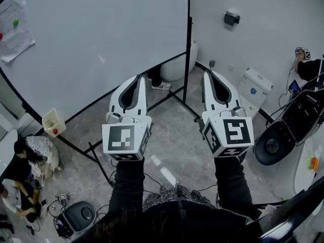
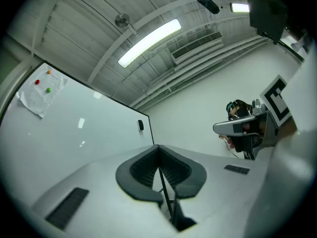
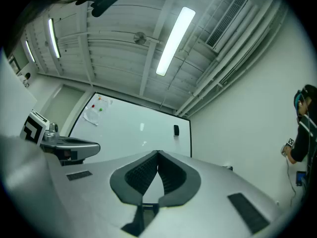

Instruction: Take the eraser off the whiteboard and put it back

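The eraser [image 3: 176,130] sat on the whiteboard [image 3: 129,133], just inside its right edge; it was well apart from both claws, ahead of them and higher. The right gripper [image 3: 158,155] had its jaws pressed together with nothing between them; the left gripper [image 2: 158,148] likewise, tips meeting and empty. In the right gripper view the eraser lay slightly right of the jaw line; in the left gripper view, slightly left of it; so it stood roughly between the two, the right one probably the handier by a thin margin. It showed only as a small dark block; its long axis seemed upright, running up the board, flat face toward the grippers; the jaws would need to part, then close across its short width.
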{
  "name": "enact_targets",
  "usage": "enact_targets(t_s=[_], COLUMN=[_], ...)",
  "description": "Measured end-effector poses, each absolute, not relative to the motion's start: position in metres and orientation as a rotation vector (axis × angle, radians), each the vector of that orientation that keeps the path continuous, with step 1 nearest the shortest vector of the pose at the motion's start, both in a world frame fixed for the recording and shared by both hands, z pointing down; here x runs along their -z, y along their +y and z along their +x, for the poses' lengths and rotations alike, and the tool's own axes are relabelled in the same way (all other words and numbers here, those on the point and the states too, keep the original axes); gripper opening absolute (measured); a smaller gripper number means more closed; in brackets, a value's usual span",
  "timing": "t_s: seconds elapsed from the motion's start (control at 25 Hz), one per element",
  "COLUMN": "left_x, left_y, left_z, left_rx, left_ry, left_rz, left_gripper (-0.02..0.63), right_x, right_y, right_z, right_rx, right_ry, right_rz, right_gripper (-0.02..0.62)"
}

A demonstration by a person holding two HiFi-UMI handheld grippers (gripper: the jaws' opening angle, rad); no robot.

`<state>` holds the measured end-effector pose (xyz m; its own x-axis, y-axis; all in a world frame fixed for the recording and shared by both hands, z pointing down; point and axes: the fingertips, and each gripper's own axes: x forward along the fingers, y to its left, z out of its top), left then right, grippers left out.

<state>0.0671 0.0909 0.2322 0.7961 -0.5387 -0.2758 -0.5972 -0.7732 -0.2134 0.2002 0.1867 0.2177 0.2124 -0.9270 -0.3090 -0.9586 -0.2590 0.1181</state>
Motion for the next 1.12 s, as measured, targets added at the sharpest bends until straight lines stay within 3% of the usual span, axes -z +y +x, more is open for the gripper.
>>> enact_targets(t_s=[0.6, 1.12], left_x=[-0.236, -0.219], left_y=[0.017, -0.040], left_z=[0.109, 0.198], left_rx=[-0.273, -0.275], left_ry=[1.008, 1.097], left_rz=[-2.655, -2.588], left_gripper=[0.006, 0.006], right_x=[-0.214, -0.199], right_y=[0.100, 0.033], right_z=[0.260, 0.358], right_rx=[-0.494, -0.498], right_ry=[1.916, 1.966], right_rz=[-2.278, -2.178], right_gripper=[0.009, 0.009])
